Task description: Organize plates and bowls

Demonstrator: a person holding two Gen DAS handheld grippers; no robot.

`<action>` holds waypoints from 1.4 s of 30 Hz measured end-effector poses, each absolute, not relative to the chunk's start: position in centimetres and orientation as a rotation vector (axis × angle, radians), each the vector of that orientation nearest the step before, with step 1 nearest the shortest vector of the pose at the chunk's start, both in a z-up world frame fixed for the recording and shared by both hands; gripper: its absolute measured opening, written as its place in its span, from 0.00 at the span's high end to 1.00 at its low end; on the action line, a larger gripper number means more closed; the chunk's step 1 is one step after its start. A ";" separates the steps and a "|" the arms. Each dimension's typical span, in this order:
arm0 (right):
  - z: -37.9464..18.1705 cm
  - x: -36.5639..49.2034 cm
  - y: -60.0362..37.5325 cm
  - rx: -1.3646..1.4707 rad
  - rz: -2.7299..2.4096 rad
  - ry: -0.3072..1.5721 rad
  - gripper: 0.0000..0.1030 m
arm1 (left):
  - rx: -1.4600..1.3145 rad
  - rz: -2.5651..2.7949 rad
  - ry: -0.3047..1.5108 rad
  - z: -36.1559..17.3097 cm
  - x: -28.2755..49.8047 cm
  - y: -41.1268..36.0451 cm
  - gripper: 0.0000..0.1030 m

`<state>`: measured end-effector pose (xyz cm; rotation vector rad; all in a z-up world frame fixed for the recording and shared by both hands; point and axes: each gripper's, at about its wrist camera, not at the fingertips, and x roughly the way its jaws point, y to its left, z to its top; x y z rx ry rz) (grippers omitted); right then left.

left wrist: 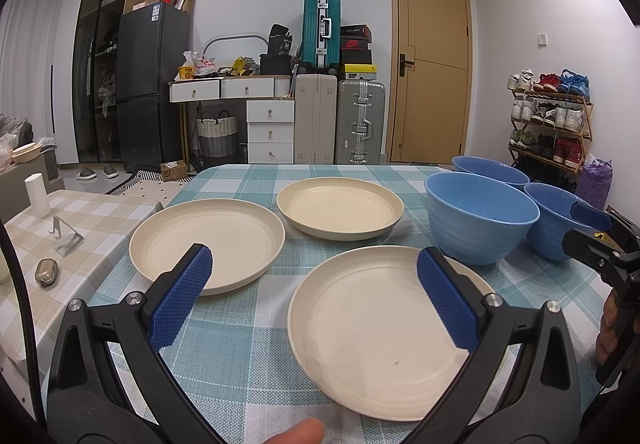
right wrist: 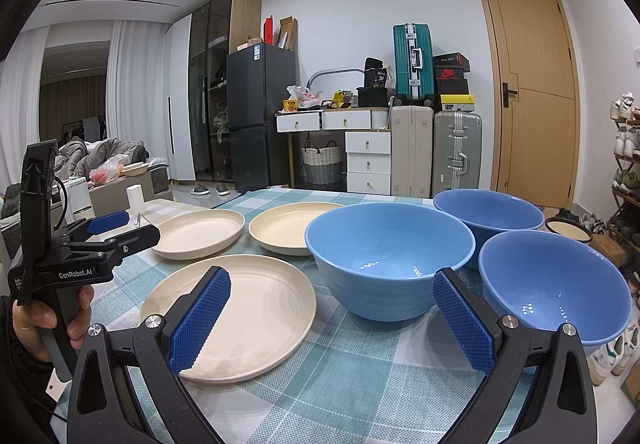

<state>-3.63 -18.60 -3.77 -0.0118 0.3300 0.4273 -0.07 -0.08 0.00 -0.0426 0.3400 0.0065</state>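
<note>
Plates (left wrist: pixel 382 328), round speckled cream; bowls (right wrist: pixel 390 258) ribbed glossy blue; left gripper (left wrist: pixel 314 300), right gripper (right wrist: pixel 332 318) spread wide.

three cream plates (left wrist: pixel 384 328), three blue bowls (right wrist: pixel 390 258), unstacked

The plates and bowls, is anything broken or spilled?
No. Three cream plates and three blue bowls sit upright, separate and empty on the checked tablecloth; nothing looks cracked, tipped or spilled.
</note>
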 end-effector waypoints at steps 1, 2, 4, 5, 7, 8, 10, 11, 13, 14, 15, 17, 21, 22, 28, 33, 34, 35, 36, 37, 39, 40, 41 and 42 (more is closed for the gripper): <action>-3.8 -3.6 -18.6 -0.012 0.427 0.330 0.00 | -0.042 0.007 0.340 0.0 -0.1 -0.1 0.01; -3.8 -3.6 -18.6 -0.012 0.427 0.330 0.00 | -0.042 0.007 0.340 0.0 -0.1 -0.1 0.01; -3.8 -3.6 -18.6 -0.012 0.427 0.330 0.00 | -0.042 0.007 0.340 0.0 -0.1 -0.1 0.01; -3.8 -3.6 -18.6 -0.012 0.427 0.330 0.00 | -0.043 0.007 0.340 0.0 -0.1 -0.1 0.01; -3.8 -3.6 -18.6 -0.012 0.427 0.330 0.00 | -0.043 0.006 0.340 0.0 -0.1 -0.1 0.01; -3.8 -3.6 -18.6 -0.012 0.427 0.330 0.00 | -0.042 0.007 0.340 0.0 -0.1 -0.1 0.01; -3.8 -3.6 -18.6 -0.012 0.427 0.330 0.00 | -0.042 0.007 0.339 0.0 -0.1 -0.1 0.01; -3.8 -3.6 -18.6 -0.012 0.427 0.330 0.00 | -0.042 0.007 0.340 0.0 -0.1 -0.1 0.01; -3.8 -3.6 -18.6 -0.012 0.427 0.330 0.00 | -0.042 0.007 0.340 0.0 -0.1 -0.1 0.01; -3.8 -3.6 -18.6 -0.012 0.427 0.330 0.00 | -0.042 0.007 0.340 0.0 -0.1 -0.1 0.01; -3.8 -3.6 -18.6 -0.011 0.427 0.330 0.00 | -0.042 0.007 0.340 0.0 -0.1 -0.1 0.01; -3.8 -3.6 -18.6 -0.011 0.427 0.331 0.00 | -0.043 0.007 0.340 0.0 -0.1 -0.1 0.01; -3.8 -3.6 -18.6 -0.011 0.427 0.330 0.00 | -0.043 0.007 0.340 0.0 -0.1 -0.1 0.01; -3.8 -3.6 -18.6 -0.012 0.427 0.330 0.00 | -0.043 0.007 0.340 0.0 -0.1 -0.1 0.01; -3.9 -3.5 -18.5 -0.010 0.418 0.338 0.00 | -0.044 0.006 0.340 0.0 -0.1 -0.1 0.01; -3.9 -3.2 -18.5 0.000 0.411 0.345 0.00 | -0.045 0.007 0.339 0.0 -0.1 -0.1 0.01; -3.8 -3.2 -18.5 0.000 0.409 0.346 0.00 | -0.045 0.005 0.338 0.0 -0.1 -0.1 0.01; -3.8 -3.2 -18.5 0.001 0.406 0.349 0.00 | -0.044 0.008 0.339 0.0 -0.1 -0.1 0.01; -3.8 -3.3 -18.8 0.002 0.405 0.351 0.00 | -0.044 0.009 0.337 0.0 -0.1 -0.1 0.01; -3.9 -3.2 -18.8 0.002 0.402 0.353 0.00 | -0.046 0.009 0.334 0.0 -0.1 -0.1 0.01; -3.8 -3.2 -18.8 0.004 0.396 0.358 0.00 | -0.047 0.009 0.335 -0.1 0.0 -0.1 0.01; -3.8 -3.2 -18.9 0.006 0.395 0.363 0.00 | -0.046 0.010 0.335 -0.1 0.0 -0.1 0.01; -3.9 -3.2 -18.9 0.006 0.389 0.367 0.00 | -0.047 0.012 0.336 0.1 -0.3 -0.5 0.01; -3.8 -3.1 -18.8 0.007 0.386 0.369 0.00 | -0.049 0.012 0.336 0.2 -0.4 -0.5 0.01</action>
